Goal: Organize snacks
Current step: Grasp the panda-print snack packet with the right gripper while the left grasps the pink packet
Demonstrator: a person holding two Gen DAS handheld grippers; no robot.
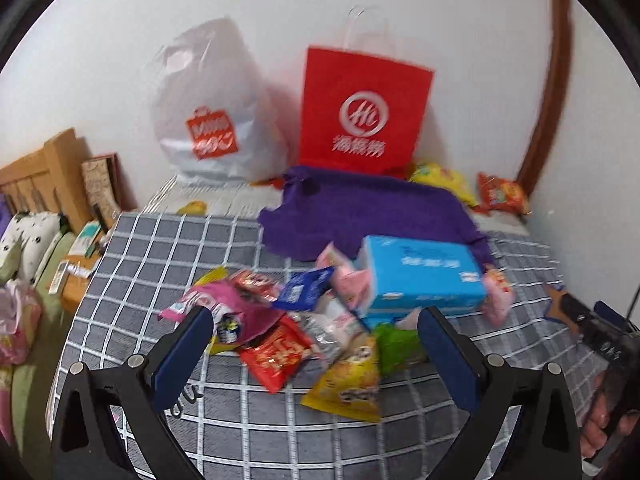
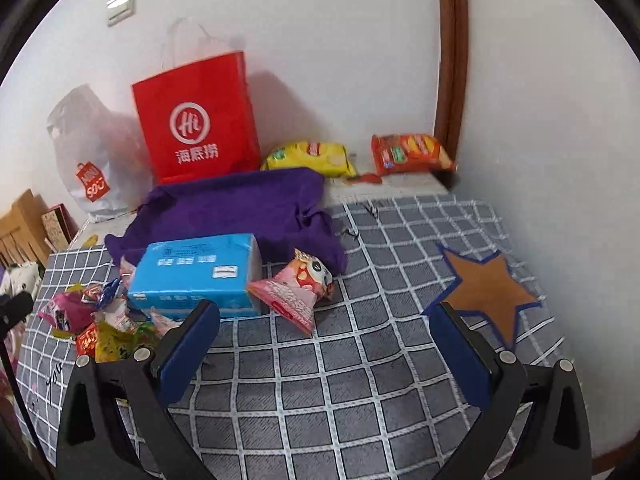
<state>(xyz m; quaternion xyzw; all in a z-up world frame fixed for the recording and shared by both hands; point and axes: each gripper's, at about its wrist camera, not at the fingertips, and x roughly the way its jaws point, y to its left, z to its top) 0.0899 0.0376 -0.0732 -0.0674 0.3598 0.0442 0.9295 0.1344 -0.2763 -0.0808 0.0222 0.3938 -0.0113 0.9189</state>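
This is a bedroom in a home. A bed spread with a grey checked blanket (image 2: 360,360) fills the corner between two white walls, with a wooden headboard (image 1: 44,172) and a spotted pillow (image 1: 28,236) at its far left end. A red paper shopping bag (image 2: 196,120) and a white plastic carrier bag (image 1: 212,108) lean against the wall, a purple towel (image 2: 240,208) lies crumpled, and a brown door frame (image 2: 452,60) rises beside it.
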